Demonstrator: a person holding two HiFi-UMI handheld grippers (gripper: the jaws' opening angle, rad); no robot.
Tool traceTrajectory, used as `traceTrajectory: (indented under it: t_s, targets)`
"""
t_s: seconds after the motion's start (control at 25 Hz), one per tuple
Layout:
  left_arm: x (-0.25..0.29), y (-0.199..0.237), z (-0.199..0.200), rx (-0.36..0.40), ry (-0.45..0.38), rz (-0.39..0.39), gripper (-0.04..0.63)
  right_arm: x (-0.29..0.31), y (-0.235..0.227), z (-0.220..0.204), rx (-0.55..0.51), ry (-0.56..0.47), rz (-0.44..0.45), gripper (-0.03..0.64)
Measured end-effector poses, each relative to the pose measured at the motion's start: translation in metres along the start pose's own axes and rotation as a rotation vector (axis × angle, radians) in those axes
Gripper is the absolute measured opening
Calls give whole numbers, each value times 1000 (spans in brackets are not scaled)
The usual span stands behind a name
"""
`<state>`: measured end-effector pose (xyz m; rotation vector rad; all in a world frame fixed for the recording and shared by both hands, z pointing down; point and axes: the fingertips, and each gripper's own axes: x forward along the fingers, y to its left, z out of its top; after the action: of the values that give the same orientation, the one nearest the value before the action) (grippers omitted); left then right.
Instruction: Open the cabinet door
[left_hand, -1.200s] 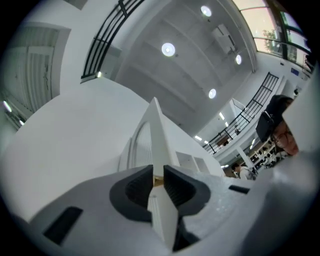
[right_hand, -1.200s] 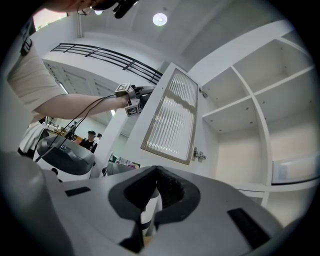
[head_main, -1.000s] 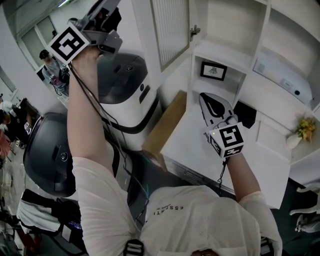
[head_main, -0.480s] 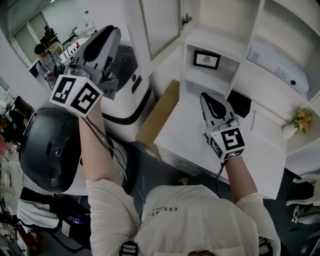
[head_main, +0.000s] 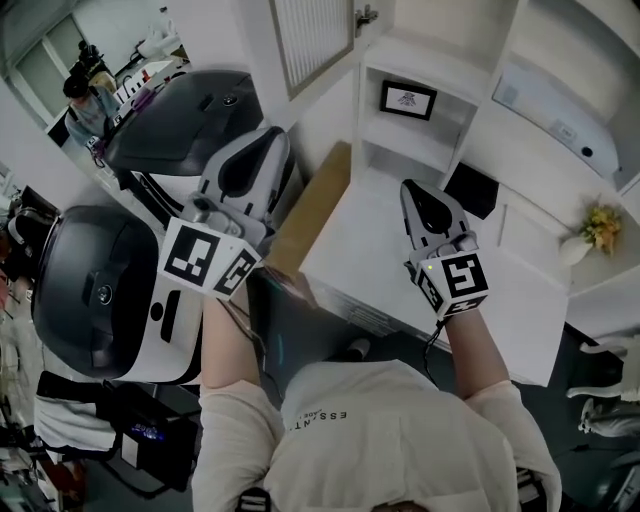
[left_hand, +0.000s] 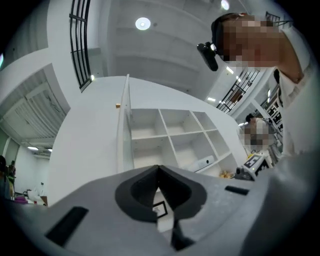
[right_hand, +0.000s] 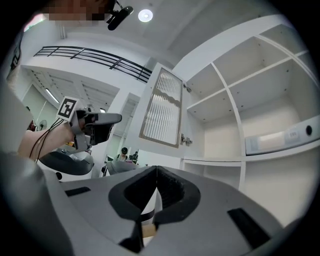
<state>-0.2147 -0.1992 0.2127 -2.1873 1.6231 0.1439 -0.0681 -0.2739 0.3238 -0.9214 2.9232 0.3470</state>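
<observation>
The white cabinet door (head_main: 312, 38), with a ribbed glass panel, stands swung open at the top of the head view; its hinge (head_main: 365, 15) shows beside it. In the right gripper view the door (right_hand: 162, 107) hangs left of the open shelves, and in the left gripper view the same door (left_hand: 125, 125) is edge-on. My left gripper (head_main: 270, 140) is shut and empty, low and left of the cabinet, apart from the door. My right gripper (head_main: 410, 190) is shut too, with nothing in it, over the white counter (head_main: 360, 250).
A framed picture (head_main: 407, 98) sits in a lower cubby and a white device (head_main: 550, 120) lies on a shelf. Yellow flowers (head_main: 598, 228) stand at the right. A brown board (head_main: 312, 212) leans by the counter's left edge. Black-and-white machines (head_main: 90, 290) and people (head_main: 85, 100) crowd the left.
My left gripper has come down from high beside the door to low at the counter's left side. The right gripper shifted slightly over the counter.
</observation>
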Motion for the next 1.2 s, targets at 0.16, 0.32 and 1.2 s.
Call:
traceTrajectory:
  t_s: [0.16, 0.32, 1.2]
  targets:
    - [6, -35, -36, -42, 56, -45, 2, -5, -6, -4, 12, -7, -22, 15]
    - [11, -62, -70, -123, 88, -66, 2, -11, -14, -10, 11, -10, -40, 15]
    - [71, -138, -163, -121, 245, -235, 3, -54, -64, -53, 8, 30, -201, 15]
